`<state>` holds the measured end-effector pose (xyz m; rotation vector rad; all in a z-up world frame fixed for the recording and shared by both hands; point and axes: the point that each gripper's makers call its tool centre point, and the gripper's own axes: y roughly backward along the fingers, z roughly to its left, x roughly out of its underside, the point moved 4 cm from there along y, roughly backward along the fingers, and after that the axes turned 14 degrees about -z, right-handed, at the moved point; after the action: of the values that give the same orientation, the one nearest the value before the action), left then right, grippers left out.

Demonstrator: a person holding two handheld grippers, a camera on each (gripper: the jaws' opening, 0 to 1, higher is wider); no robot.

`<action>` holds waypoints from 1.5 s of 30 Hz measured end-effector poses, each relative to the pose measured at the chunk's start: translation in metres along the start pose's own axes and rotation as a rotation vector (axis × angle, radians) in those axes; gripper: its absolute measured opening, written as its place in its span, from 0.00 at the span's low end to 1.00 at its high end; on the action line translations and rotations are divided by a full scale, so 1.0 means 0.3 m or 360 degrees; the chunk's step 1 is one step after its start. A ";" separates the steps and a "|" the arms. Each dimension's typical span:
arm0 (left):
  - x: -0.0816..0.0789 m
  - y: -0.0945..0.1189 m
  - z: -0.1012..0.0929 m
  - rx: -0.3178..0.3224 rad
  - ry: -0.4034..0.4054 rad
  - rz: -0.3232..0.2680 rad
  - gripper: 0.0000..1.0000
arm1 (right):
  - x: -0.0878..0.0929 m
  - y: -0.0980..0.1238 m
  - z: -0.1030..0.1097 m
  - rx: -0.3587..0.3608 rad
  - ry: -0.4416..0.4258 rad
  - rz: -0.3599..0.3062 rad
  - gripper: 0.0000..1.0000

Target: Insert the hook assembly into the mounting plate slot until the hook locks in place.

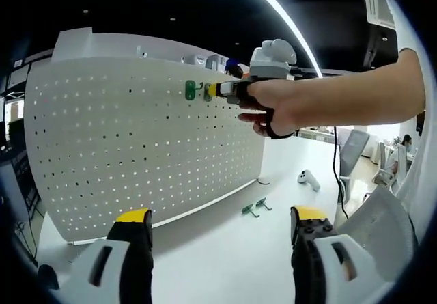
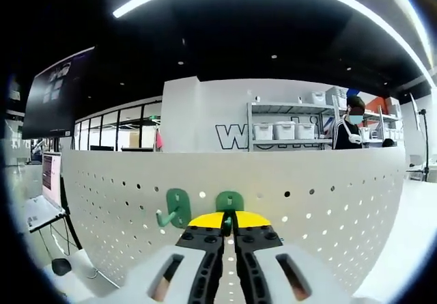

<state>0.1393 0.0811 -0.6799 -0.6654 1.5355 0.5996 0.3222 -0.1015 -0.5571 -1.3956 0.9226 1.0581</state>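
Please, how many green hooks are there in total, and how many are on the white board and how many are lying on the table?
Green hooks on the pegboard: 2, one mounted free, one held by the right hand-held gripper at the board
Green hooks lying on the table: 2
Total: 4

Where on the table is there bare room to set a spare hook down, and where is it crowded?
The table lies bare between the pegboard foot and the left gripper. Further right, two loose green hooks and a white controller take up room. Up on the board it is crowded: a mounted green hook sits beside the second hook, which the right gripper is pinching.
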 end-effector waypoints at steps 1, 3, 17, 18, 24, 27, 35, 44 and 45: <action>0.000 0.000 0.000 -0.0001 0.0000 -0.0001 0.85 | 0.000 0.000 -0.001 -0.0010 -0.0024 0.0002 0.04; 0.000 0.001 0.000 -0.0004 0.0003 -0.0003 0.85 | 0.001 0.000 -0.004 -0.0031 -0.0031 0.0008 0.04; -0.004 0.004 -0.006 0.0004 -0.0021 0.0010 0.85 | 0.022 0.029 -0.016 -0.0158 -0.0048 0.0083 0.20; -0.005 0.005 -0.006 0.0003 -0.0020 0.0009 0.85 | 0.024 0.037 -0.018 -0.0184 -0.0029 0.0087 0.21; -0.002 0.001 -0.011 0.0008 -0.0021 0.0012 0.85 | 0.038 0.067 -0.027 -0.0270 -0.0066 0.0076 0.28; -0.007 -0.004 -0.015 0.0013 -0.0024 0.0007 0.86 | 0.040 0.072 -0.021 -0.0295 -0.0083 0.0074 0.31; -0.011 -0.010 -0.018 0.0024 -0.0034 0.0008 0.85 | 0.032 0.077 -0.011 -0.0339 -0.0071 0.0070 0.31; -0.002 -0.006 -0.020 0.0030 -0.0036 0.0024 0.85 | 0.033 0.143 -0.018 -0.0489 -0.0086 0.0049 0.35; 0.000 -0.006 -0.021 0.0031 -0.0040 0.0032 0.85 | 0.036 0.149 -0.018 -0.0499 -0.0090 0.0057 0.35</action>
<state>0.1364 0.0754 -0.6794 -0.6263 1.5245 0.6051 0.2834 -0.1108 -0.5808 -1.5998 0.7651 1.3043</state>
